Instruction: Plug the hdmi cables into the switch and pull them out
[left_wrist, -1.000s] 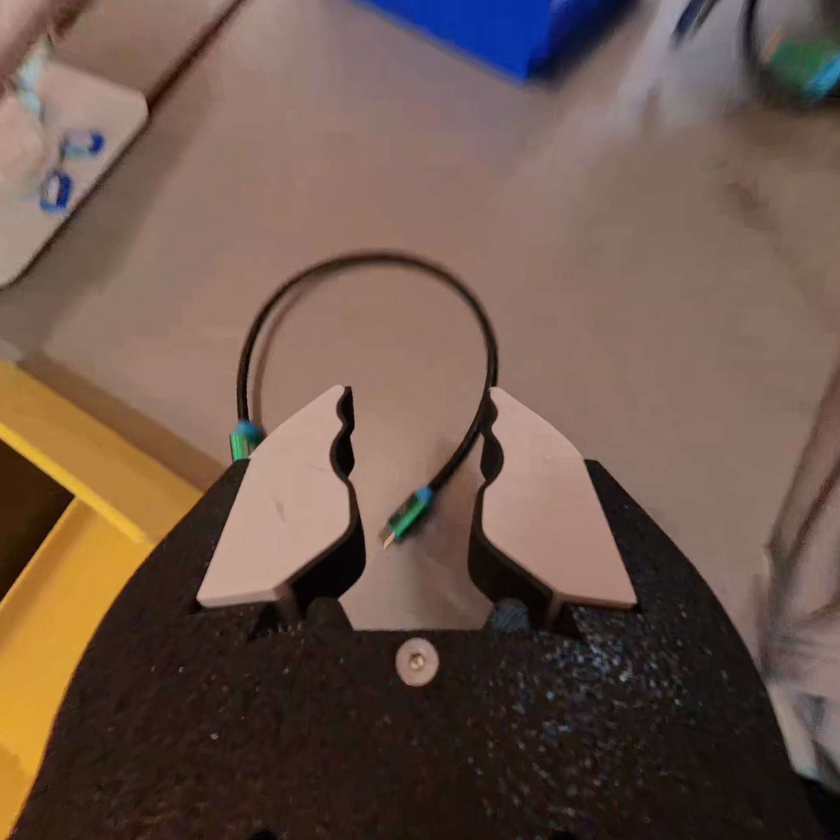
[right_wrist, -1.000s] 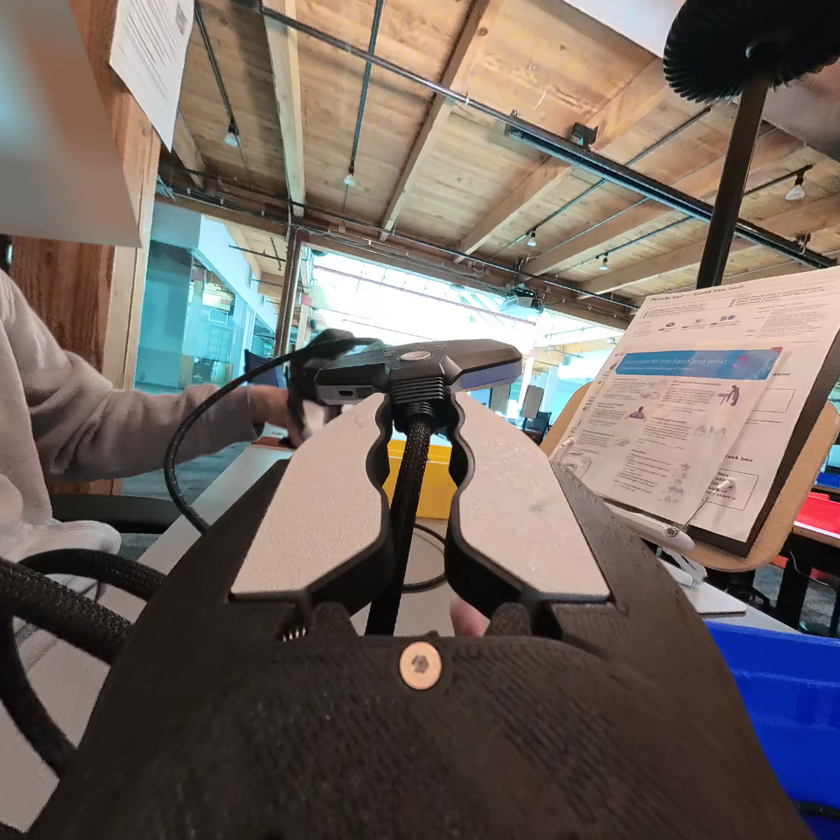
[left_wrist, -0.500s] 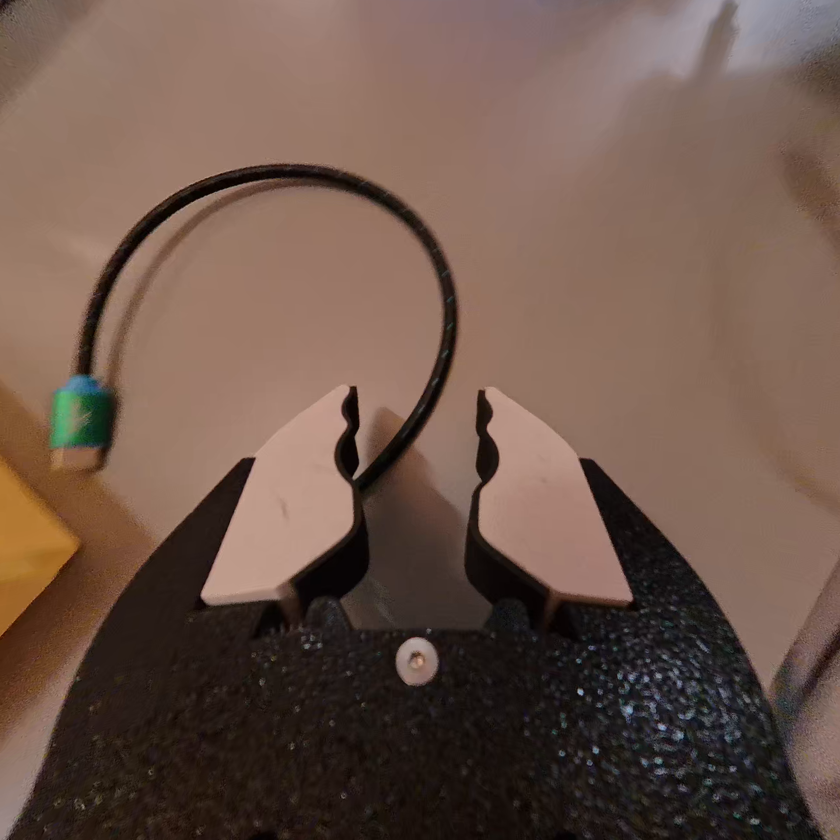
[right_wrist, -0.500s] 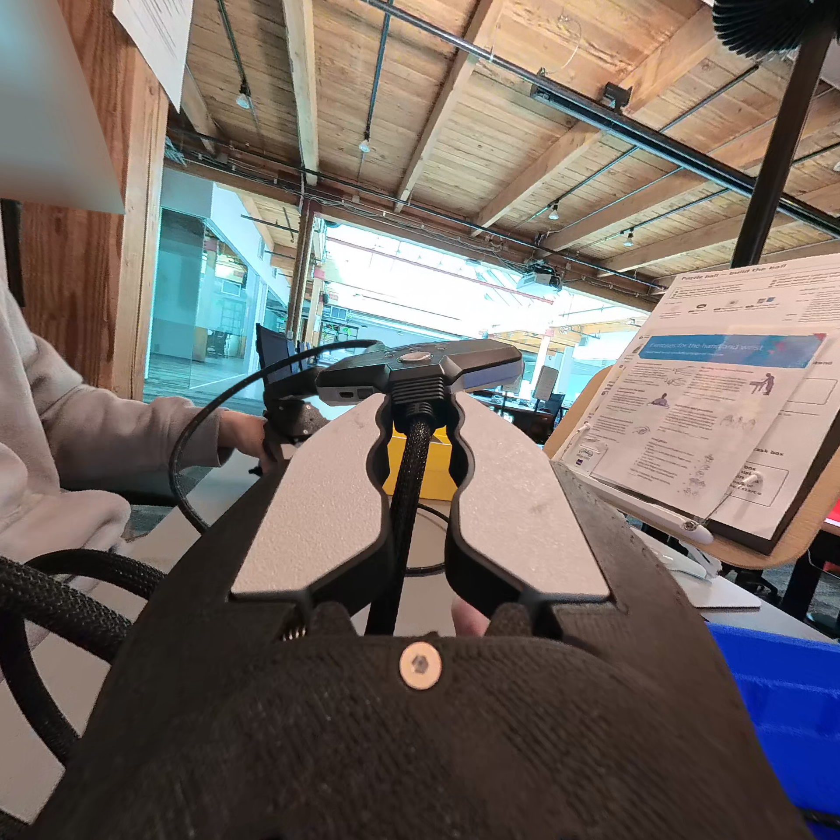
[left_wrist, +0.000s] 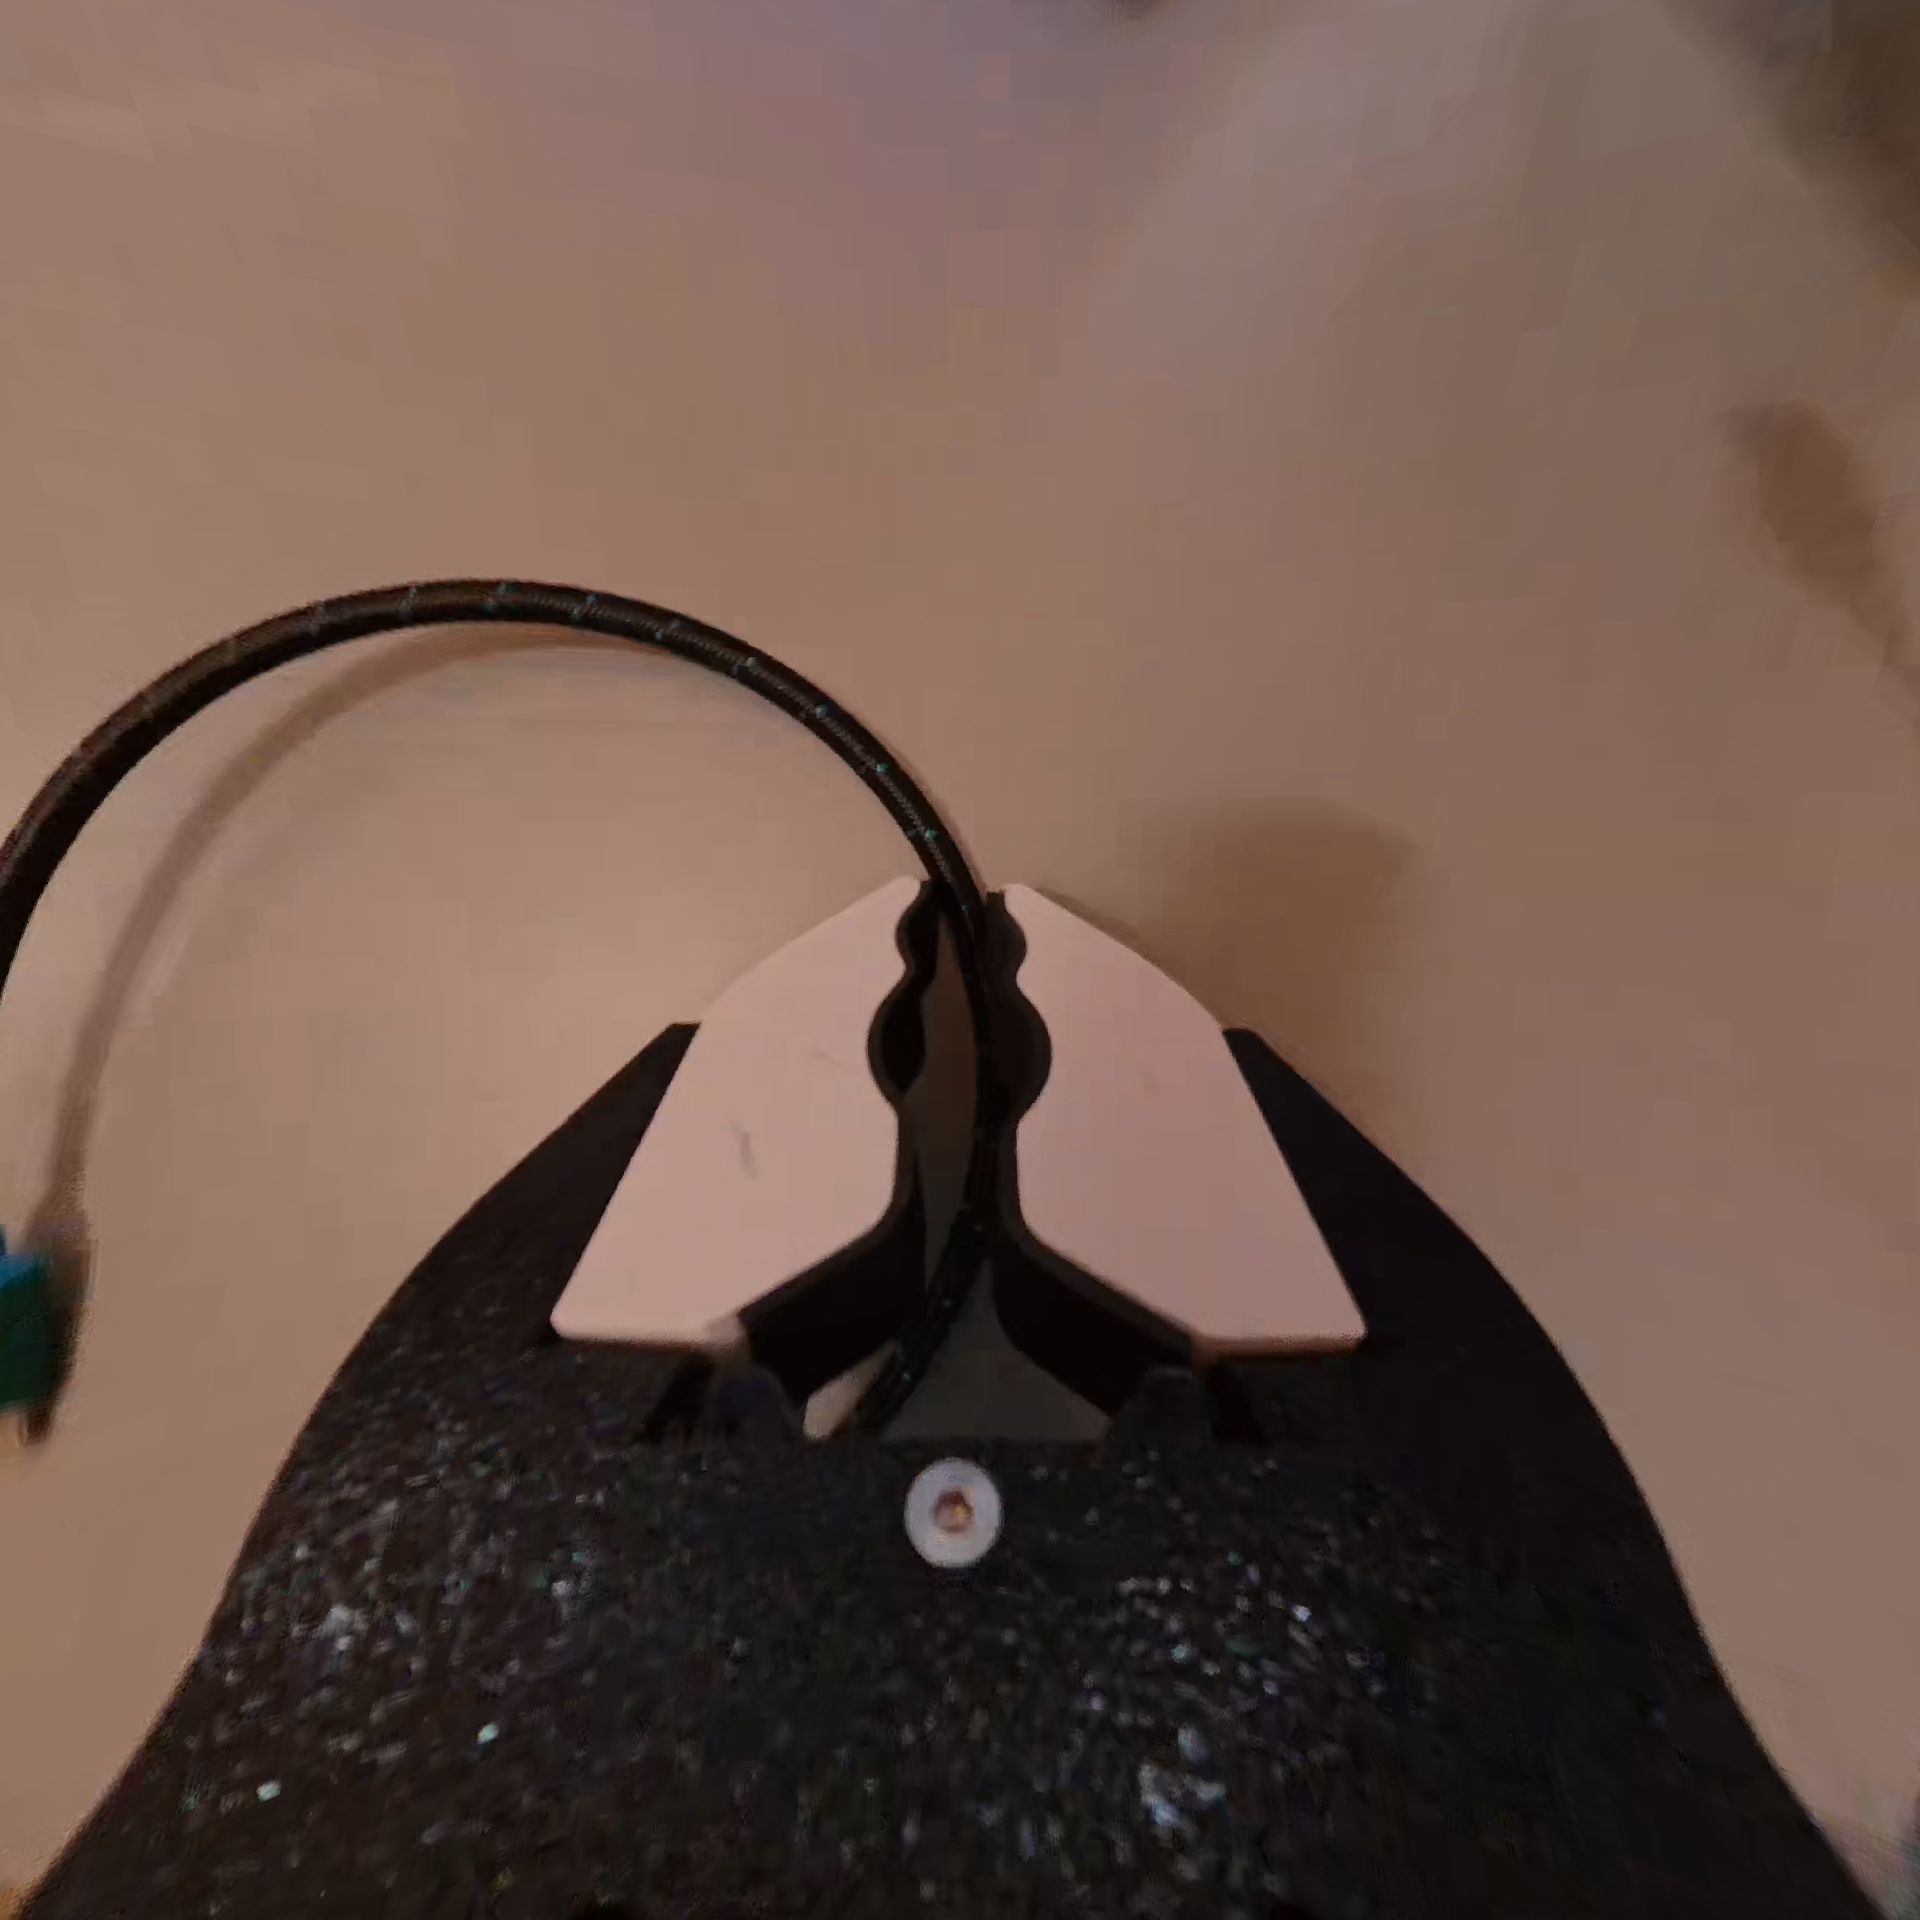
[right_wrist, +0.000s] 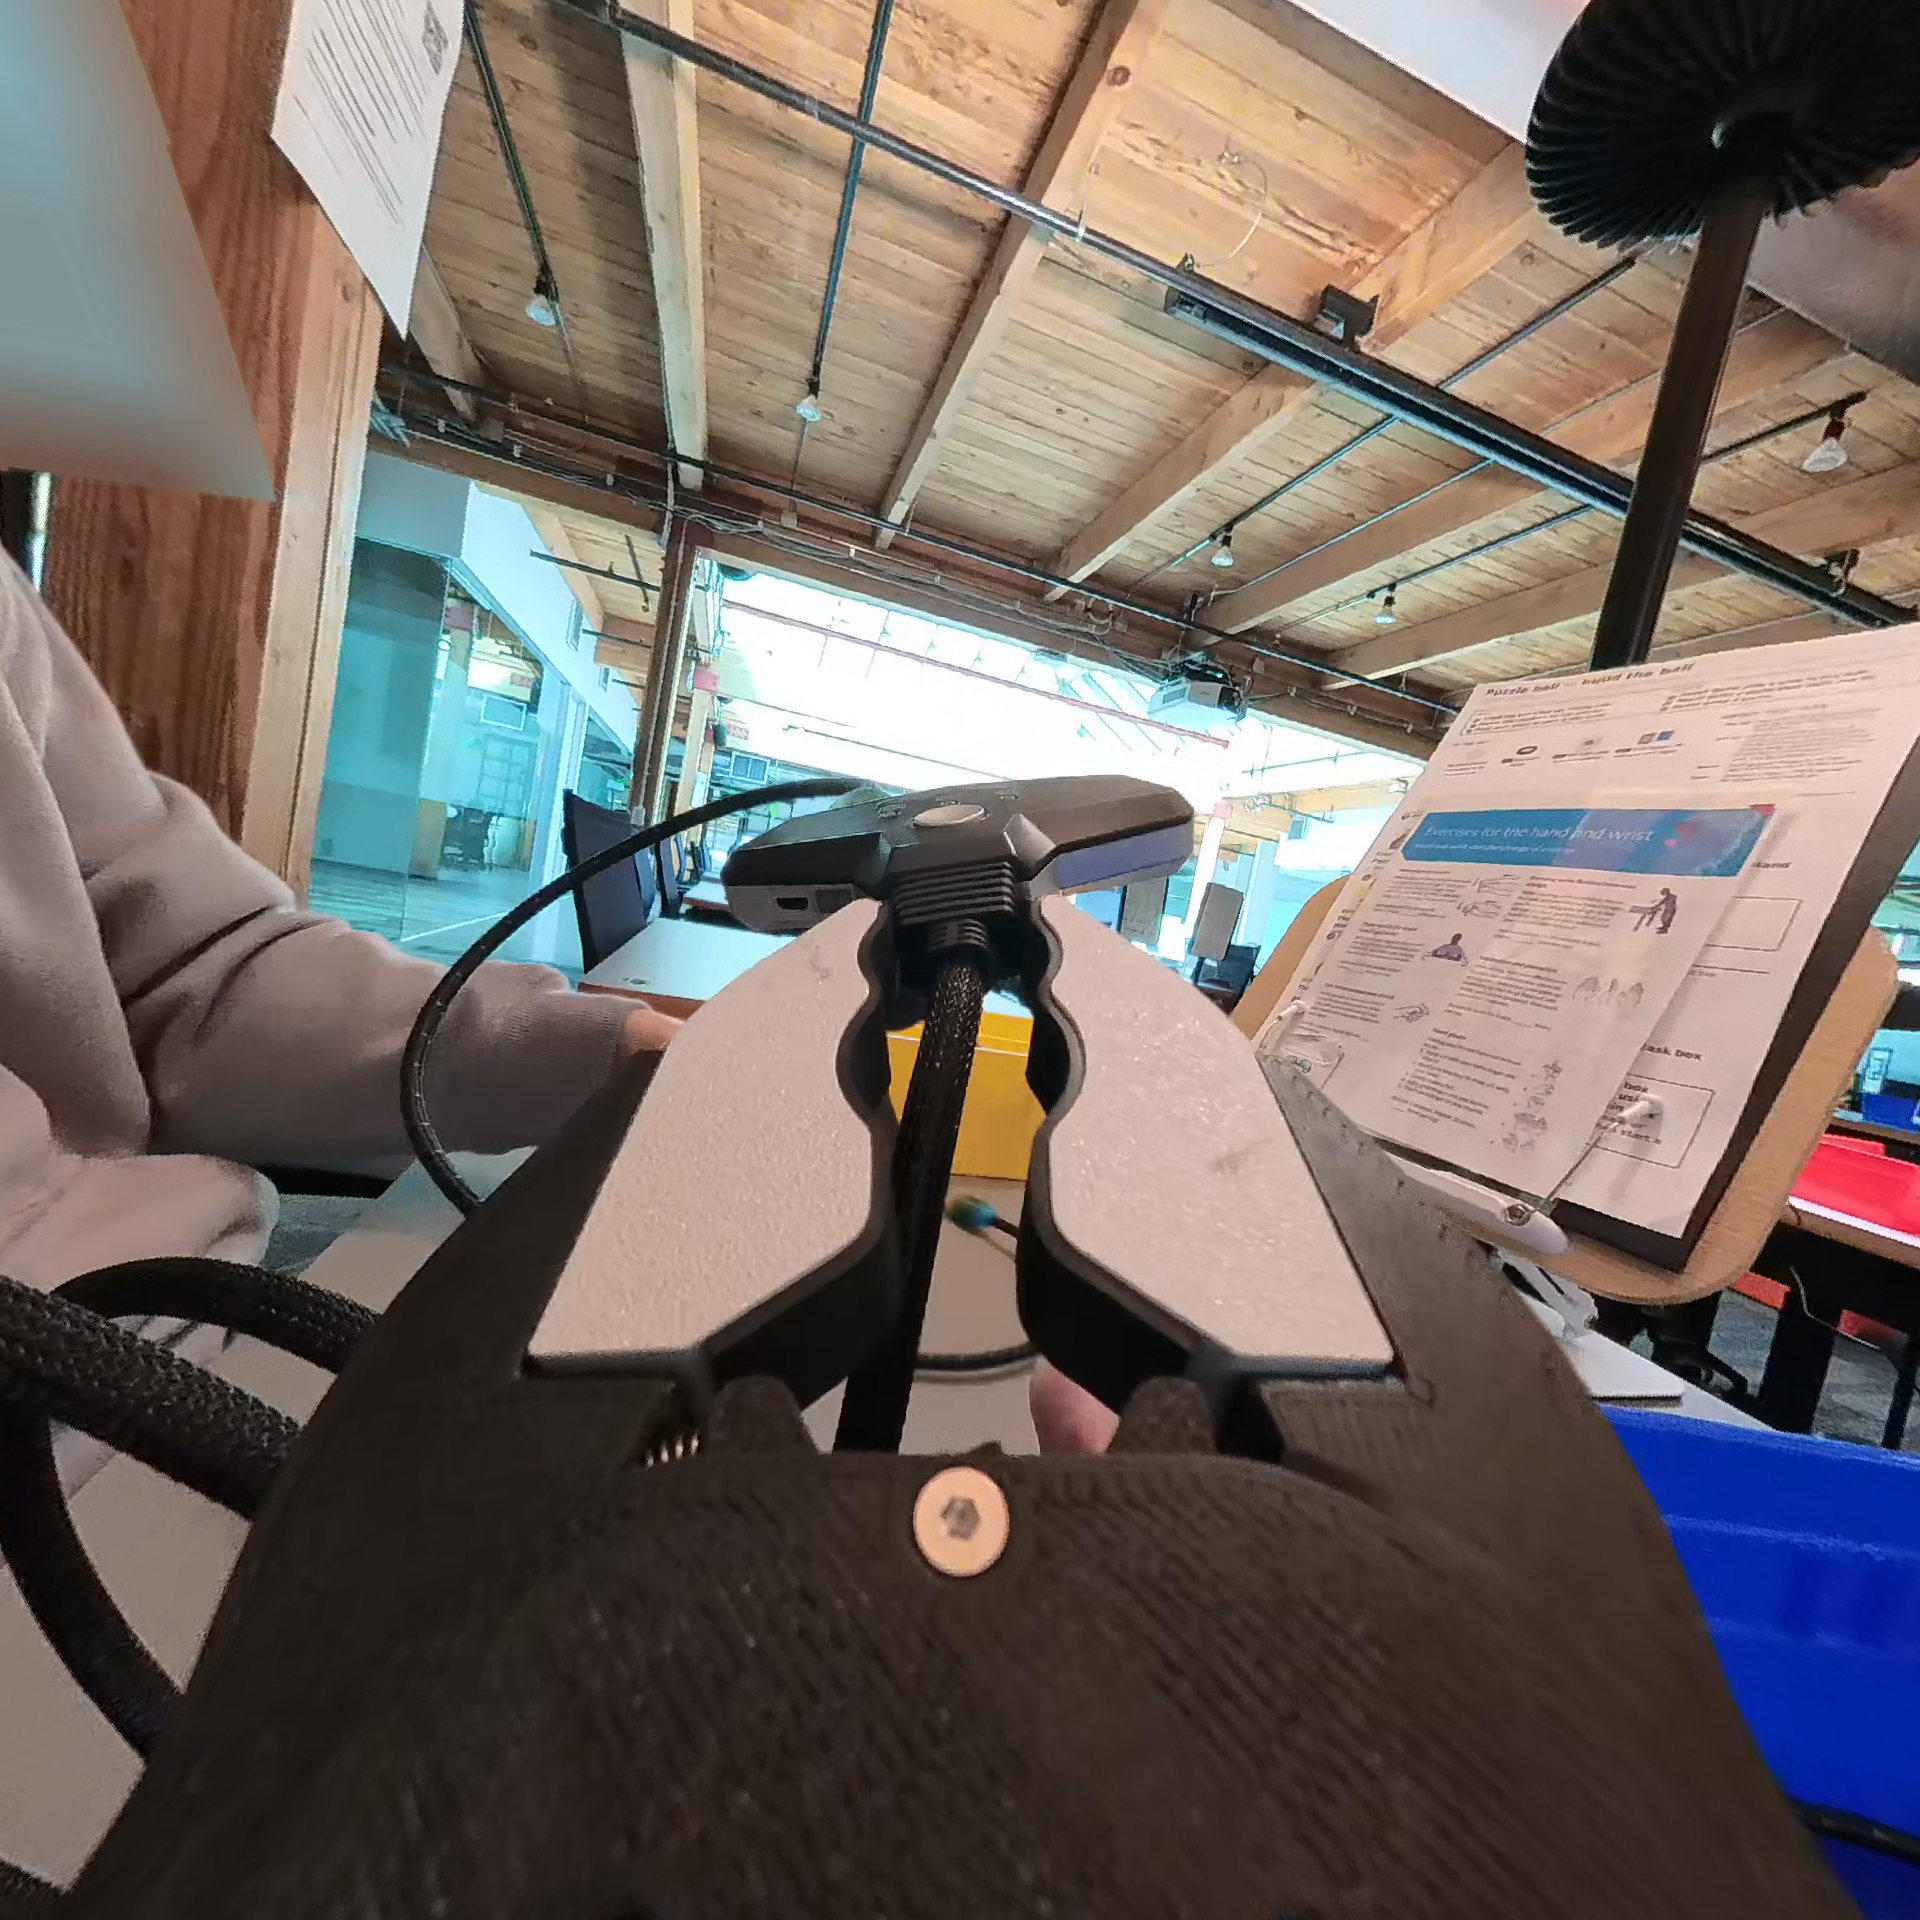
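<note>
My left gripper (left_wrist: 961, 894) is shut on a thin black braided HDMI cable (left_wrist: 582, 613) just above the beige table. The cable arcs up and left to a green and blue plug (left_wrist: 31, 1320) at the left edge, blurred. My right gripper (right_wrist: 956, 920) is shut on the thick braided lead (right_wrist: 935, 1091) of the black switch (right_wrist: 956, 842) and holds it up in the air, with its side port facing left. A thin black cable (right_wrist: 447, 997) loops from behind the switch down to the left. A small green plug tip (right_wrist: 971, 1210) shows between the right fingers.
A person's grey sleeve (right_wrist: 208, 987) reaches in from the left. A yellow box (right_wrist: 977, 1101) sits behind the switch. A wooden stand with printed sheets (right_wrist: 1558, 935) stands at the right, with a black pole (right_wrist: 1694, 416) behind it. A blue bin (right_wrist: 1787, 1558) is at lower right. Thick black cord coils (right_wrist: 125, 1382) lie at lower left.
My left gripper has gone from open to shut on the thin cable, and its plug has slid to the left edge. My right gripper still holds the switch, slightly shifted.
</note>
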